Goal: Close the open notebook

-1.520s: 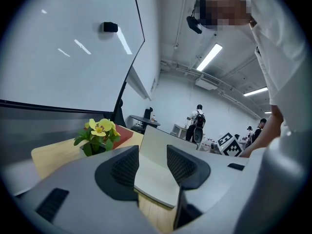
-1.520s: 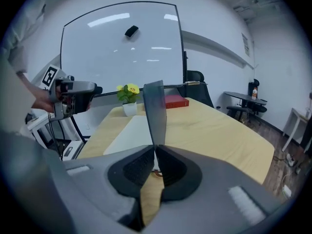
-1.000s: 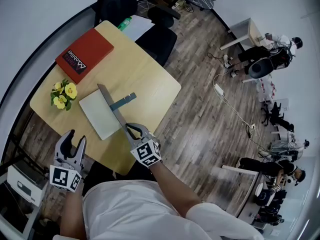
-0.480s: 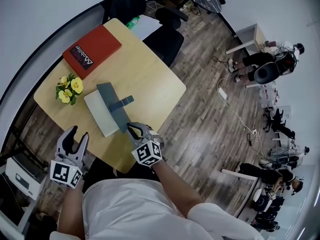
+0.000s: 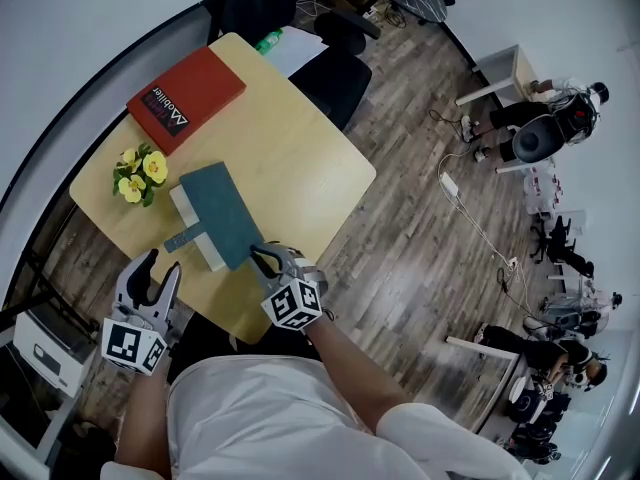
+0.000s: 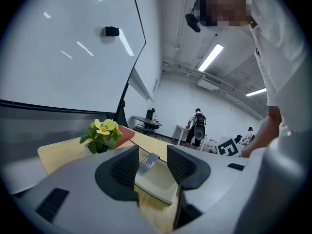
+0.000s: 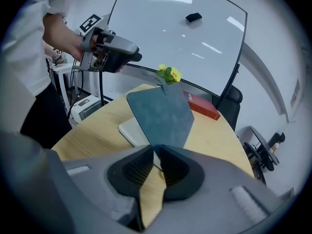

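Note:
The notebook lies on the round wooden table (image 5: 300, 158), with its white pages (image 5: 186, 208) facing up. Its dark teal cover (image 5: 222, 213) slants over the pages, still lifted off them. My right gripper (image 5: 266, 258) is shut on the cover's near corner. In the right gripper view the cover (image 7: 161, 112) rises from the closed jaws above the pages (image 7: 130, 130). A teal strap (image 5: 184, 239) sticks out on the notebook's left. My left gripper (image 5: 152, 276) hovers open at the table's near edge and holds nothing; the notebook (image 6: 157, 180) shows beyond its jaws.
A red book (image 5: 186, 93) lies at the table's far side, and a pot of yellow flowers (image 5: 140, 174) stands left of the notebook. A black chair (image 5: 330, 76) is behind the table. People and desks are far off at the right.
The cover has swung from standing on edge over to the left, down across the pages. The strap now hangs out on the left side. The left gripper stayed put.

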